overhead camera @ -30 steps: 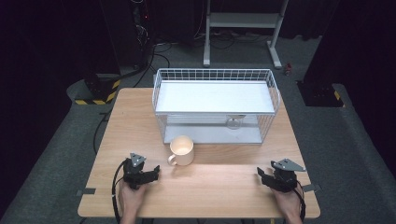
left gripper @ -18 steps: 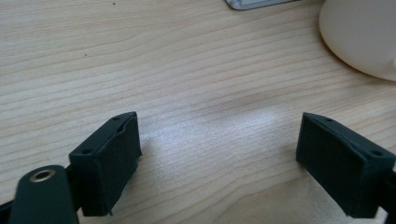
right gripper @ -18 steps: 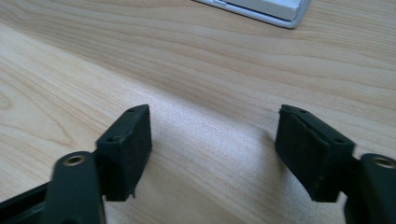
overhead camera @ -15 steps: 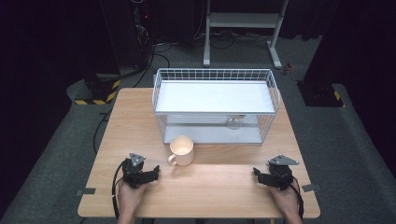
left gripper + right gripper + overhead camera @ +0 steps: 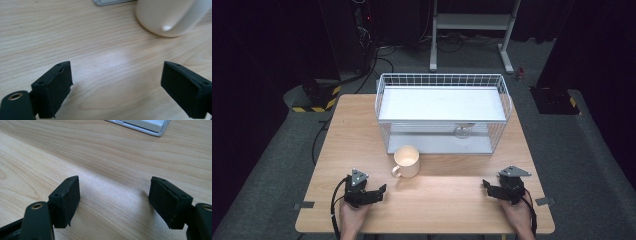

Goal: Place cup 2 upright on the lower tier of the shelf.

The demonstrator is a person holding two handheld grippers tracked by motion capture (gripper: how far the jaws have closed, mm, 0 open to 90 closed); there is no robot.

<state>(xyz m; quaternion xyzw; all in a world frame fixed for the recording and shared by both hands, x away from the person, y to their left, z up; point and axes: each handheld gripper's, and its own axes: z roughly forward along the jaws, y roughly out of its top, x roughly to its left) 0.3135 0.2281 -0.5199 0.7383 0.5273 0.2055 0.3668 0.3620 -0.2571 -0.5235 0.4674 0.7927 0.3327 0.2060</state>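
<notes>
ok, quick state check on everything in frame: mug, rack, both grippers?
Cream ceramic mug: upright on the wooden table, empty, handle toward the left gripper.
White wire rack: upright; a clear glass sits on its lower shelf.
Left gripper: open, nothing between the jaws, which have just been opening.
Right gripper: open, nothing held.

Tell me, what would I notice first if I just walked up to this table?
Probably the white wire rack at the back of the table, with something small and round on its lower shelf. Next, the cream mug standing just in front of it. Near the front edge, the left tool and right tool both sit open.
</notes>
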